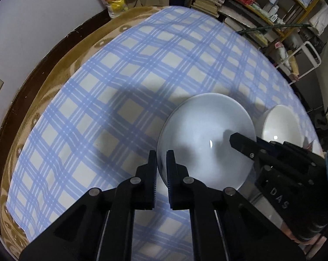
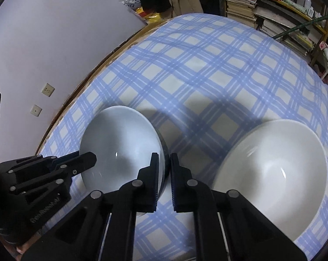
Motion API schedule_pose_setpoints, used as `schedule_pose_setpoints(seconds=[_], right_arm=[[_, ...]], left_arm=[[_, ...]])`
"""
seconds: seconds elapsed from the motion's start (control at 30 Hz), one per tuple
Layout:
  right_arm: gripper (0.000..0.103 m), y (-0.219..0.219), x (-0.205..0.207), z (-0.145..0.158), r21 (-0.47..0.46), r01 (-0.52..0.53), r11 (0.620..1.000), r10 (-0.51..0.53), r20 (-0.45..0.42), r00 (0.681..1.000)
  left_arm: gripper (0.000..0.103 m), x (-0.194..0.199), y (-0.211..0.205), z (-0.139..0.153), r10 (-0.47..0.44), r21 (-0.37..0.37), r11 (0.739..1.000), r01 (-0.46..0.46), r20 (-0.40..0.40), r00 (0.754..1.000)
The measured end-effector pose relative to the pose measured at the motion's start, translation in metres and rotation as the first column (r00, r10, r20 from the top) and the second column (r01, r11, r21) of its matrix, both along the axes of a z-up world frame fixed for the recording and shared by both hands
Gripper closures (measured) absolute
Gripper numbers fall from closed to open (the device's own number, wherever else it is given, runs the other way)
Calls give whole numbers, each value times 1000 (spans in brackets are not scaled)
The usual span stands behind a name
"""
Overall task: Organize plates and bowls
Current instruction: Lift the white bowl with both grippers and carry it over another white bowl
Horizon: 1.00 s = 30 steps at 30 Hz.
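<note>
Evidently both grippers (image 1: 161, 154) (image 2: 165, 158) pinching, apparently, blue-white bowl (image 1: 205, 134) rim

Both wrist views close, sharing bluish bowl (image 1: 205, 139)

surface: bed (image 1: 55, 50) in front of me, dark wood frame along the wall side
under layer: tan blanket (image 1: 61, 65) showing at the edge
top layer: blue-white checked sheet (image 1: 124, 82)
on sheet: pale blue bowl (image 2: 122, 143) to my left, white bowl (image 2: 272, 174) to my right, apart
</note>
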State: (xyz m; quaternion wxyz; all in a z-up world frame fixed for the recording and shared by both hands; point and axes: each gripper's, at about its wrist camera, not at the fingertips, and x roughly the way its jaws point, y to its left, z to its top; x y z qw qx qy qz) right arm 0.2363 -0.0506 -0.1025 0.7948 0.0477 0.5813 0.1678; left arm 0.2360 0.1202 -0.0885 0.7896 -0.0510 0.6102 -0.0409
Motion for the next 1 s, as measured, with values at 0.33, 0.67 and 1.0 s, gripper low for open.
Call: schedule_pose_setpoints(seconds=[0.33, 0.67, 1.0], right_arm=[[92, -35, -14, 54, 32, 63, 998, -65, 91, 994], [92, -98, -30, 83, 14, 159, 987, -159, 148, 976], [92, -141, -41, 65, 26, 229, 973, -231, 113, 966]], left_arm=[[95, -11, -40, 55, -76, 28, 997, 73, 109, 991], [95, -19, -107, 68, -197, 47, 980, 192, 147, 969], [95, -21, -134, 45, -168, -28, 984, 174, 151, 974]])
